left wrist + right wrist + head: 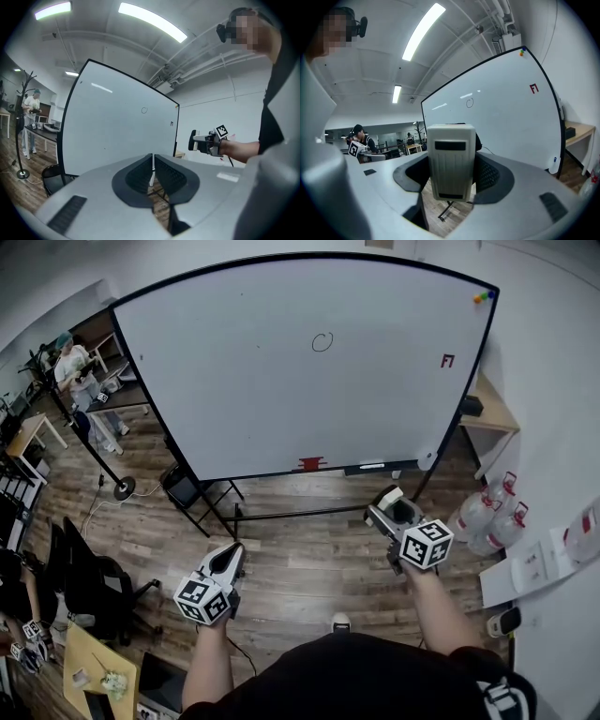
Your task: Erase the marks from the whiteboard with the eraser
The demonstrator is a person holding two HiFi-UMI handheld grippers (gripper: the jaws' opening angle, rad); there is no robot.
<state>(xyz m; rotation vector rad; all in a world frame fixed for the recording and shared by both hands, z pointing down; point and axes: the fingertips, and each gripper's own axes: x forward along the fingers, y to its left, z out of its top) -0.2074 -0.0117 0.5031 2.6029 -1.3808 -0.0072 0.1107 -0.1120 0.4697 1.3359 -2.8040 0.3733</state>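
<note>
From where I stand, no wiping has been done yet. The big black-framed whiteboard (234, 381) still carries both marks: a small black circle (322, 341) near the upper middle and a little red mark (447, 360) further right.

The one step I'd count as finished is the pickup. The right tool (387, 504) is clenched on the pale grey ribbed plastic eraser (451, 161). It stands upright between the jaws, held in the air well short of the board. The left tool (234, 554) is pinched together on nothing.

What's left, I reckon, is the whole job: bringing the eraser up to each mark and rubbing it away. The eraser looks like a hard, blocky shell, with a dark pad showing on the side turned toward the board.
</note>
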